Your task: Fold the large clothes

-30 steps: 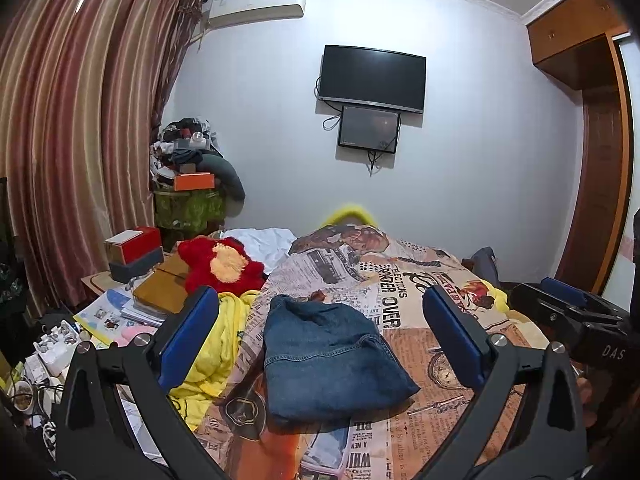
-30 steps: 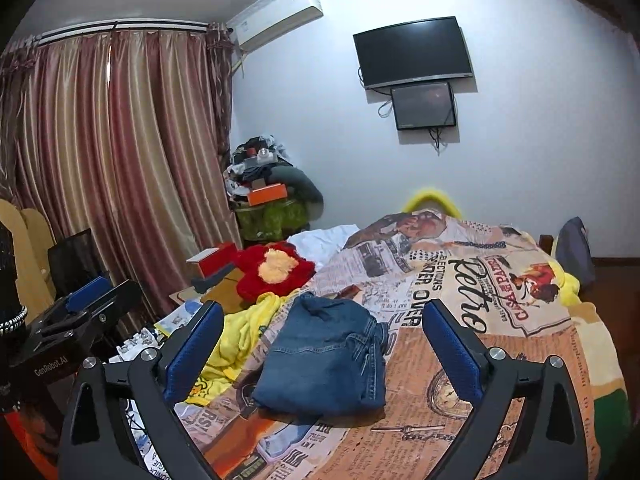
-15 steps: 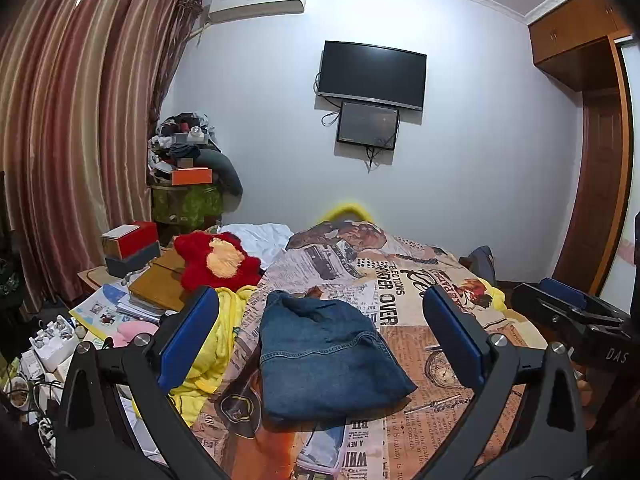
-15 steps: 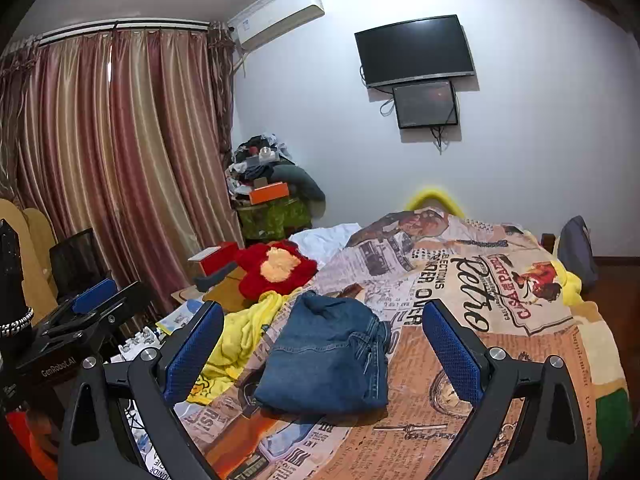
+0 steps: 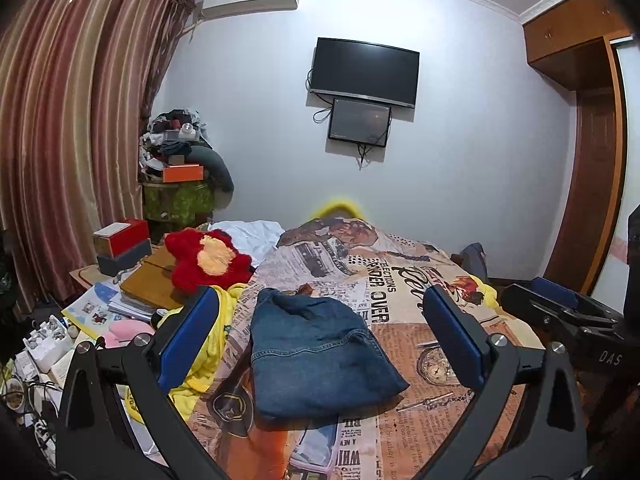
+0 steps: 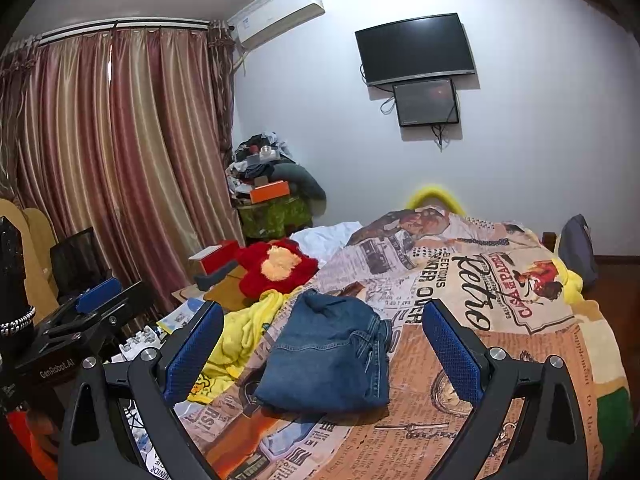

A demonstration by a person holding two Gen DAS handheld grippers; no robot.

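Lying folded on the bedspread (image 5: 404,320), jeans (image 5: 316,356), both tongs (image 5: 320,344) (image 6: 322,344) spread empty, waistband edge visible from right wrist only.

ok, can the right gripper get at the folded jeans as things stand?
Probably yes. The right gripper is open, empty and aimed at the folded jeans on the blanket, with nothing lying between them.

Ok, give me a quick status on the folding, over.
Left gripper open, empty. Right gripper open, empty. Jeans lie folded on the bedspread, untouched. Yellow blanket bunched beside them, nothing on top.
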